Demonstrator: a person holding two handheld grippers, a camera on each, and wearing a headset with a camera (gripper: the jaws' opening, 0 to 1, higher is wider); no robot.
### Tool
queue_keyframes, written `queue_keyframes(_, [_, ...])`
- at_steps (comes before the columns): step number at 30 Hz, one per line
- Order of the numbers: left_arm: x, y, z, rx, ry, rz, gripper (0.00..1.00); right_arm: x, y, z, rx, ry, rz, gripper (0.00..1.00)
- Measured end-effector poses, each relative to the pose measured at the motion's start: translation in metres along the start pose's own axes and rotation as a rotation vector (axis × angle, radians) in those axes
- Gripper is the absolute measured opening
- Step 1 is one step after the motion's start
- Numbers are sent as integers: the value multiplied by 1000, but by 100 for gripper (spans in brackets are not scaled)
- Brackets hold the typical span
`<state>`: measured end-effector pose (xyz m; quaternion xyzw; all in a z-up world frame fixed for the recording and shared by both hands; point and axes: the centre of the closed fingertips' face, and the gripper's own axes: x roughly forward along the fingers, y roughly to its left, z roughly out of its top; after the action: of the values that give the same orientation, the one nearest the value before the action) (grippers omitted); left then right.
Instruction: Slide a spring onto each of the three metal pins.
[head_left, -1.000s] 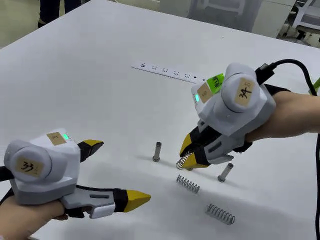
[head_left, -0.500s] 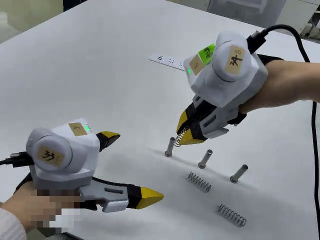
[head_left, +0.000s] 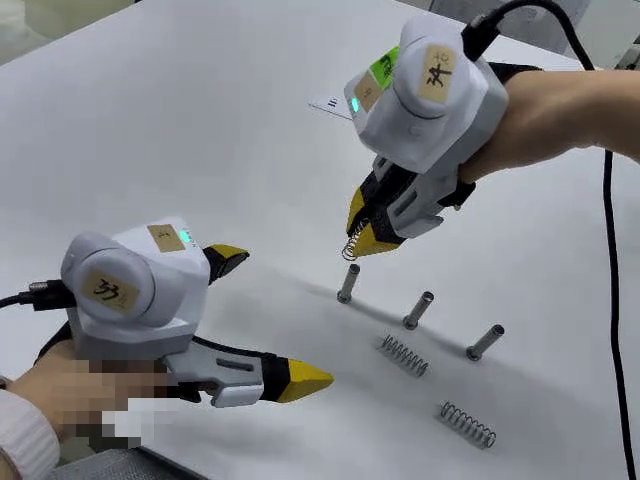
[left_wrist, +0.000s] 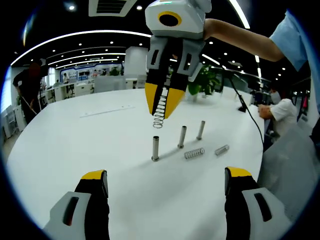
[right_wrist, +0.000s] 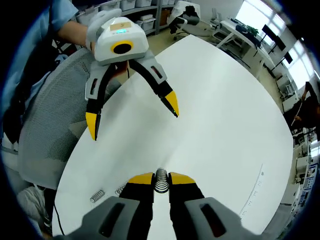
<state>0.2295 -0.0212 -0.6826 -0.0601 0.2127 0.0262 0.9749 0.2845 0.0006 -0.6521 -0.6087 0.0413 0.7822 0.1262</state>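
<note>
Three short metal pins stand on the white table: left pin (head_left: 347, 284), middle pin (head_left: 417, 309), right pin (head_left: 484, 342). My right gripper (head_left: 363, 232) is shut on a spring (head_left: 351, 242) that hangs from its yellow tips just above the left pin (left_wrist: 155, 148). The held spring (right_wrist: 161, 180) sits between the shut tips (right_wrist: 161, 179). Two loose springs lie flat near the pins, one (head_left: 403, 355) by the middle pin, another (head_left: 467, 425) nearer the front. My left gripper (head_left: 272, 315) is open, low at the left, with nothing between its fingers.
A white power strip (head_left: 328, 103) lies behind the right gripper. A black cable (head_left: 607, 240) runs along the right side of the table. In the left gripper view people sit at the far table edge (left_wrist: 280, 112).
The right gripper has lifted the spring off the table and carried it from the middle pin over to above the left pin. The left gripper stays open at the left.
</note>
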Motion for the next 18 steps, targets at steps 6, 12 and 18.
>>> queue_keyframes(6, [0,2,0,0,-3,1,99,6,-6,-10,-11,52,21,12])
queue_keyframes(12, [0,3,-1,-3,-2,-3,98,12,-7,-11,-26,71,36,12])
queue_keyframes(18, [-1,4,-2,-2,-2,-3,98,20,-5,-13,-36,91,44,12])
